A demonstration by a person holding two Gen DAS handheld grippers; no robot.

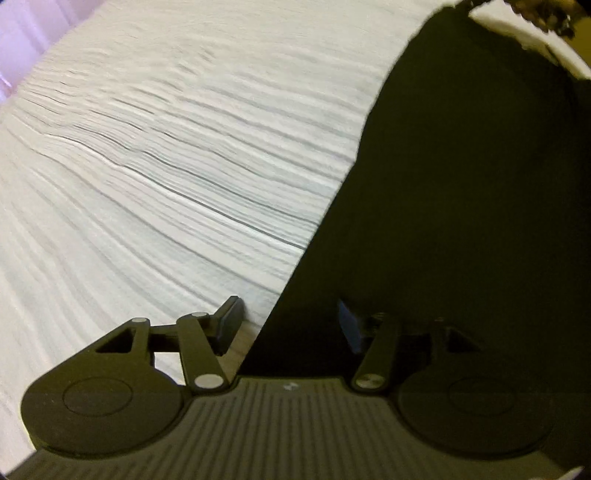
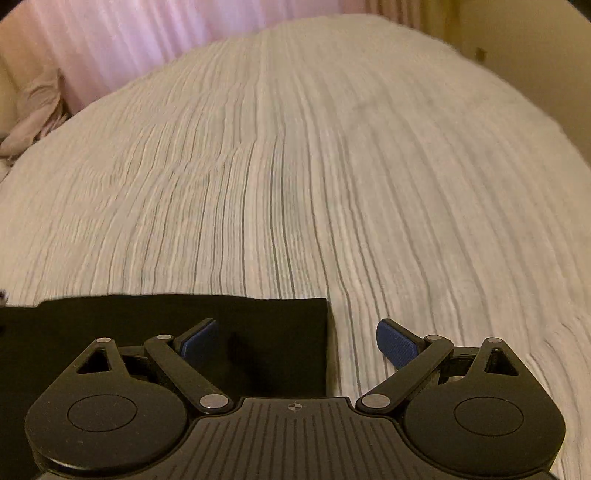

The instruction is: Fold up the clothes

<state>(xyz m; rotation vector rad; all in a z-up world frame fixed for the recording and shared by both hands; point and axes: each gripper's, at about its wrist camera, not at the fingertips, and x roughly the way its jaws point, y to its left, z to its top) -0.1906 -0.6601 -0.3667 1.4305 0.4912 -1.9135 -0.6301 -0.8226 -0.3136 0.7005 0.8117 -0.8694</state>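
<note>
A black garment (image 1: 461, 192) lies flat on a white ribbed bedspread (image 1: 166, 166) and fills the right half of the left wrist view. My left gripper (image 1: 288, 325) is open and straddles the garment's straight edge, one finger over the bedspread, the other over the black cloth. In the right wrist view the same black garment (image 2: 155, 317) shows as a flat rectangle at lower left, with a square corner. My right gripper (image 2: 295, 343) is open over that corner; its left blue pad (image 2: 201, 343) is over the cloth, its right blue pad (image 2: 397, 343) over the bedspread (image 2: 332, 166).
A pink curtain (image 2: 166, 33) hangs behind the bed's far edge. Pale bunched fabric (image 2: 33, 110) lies at the far left. A yellowish wall (image 2: 535, 55) borders the bed on the right.
</note>
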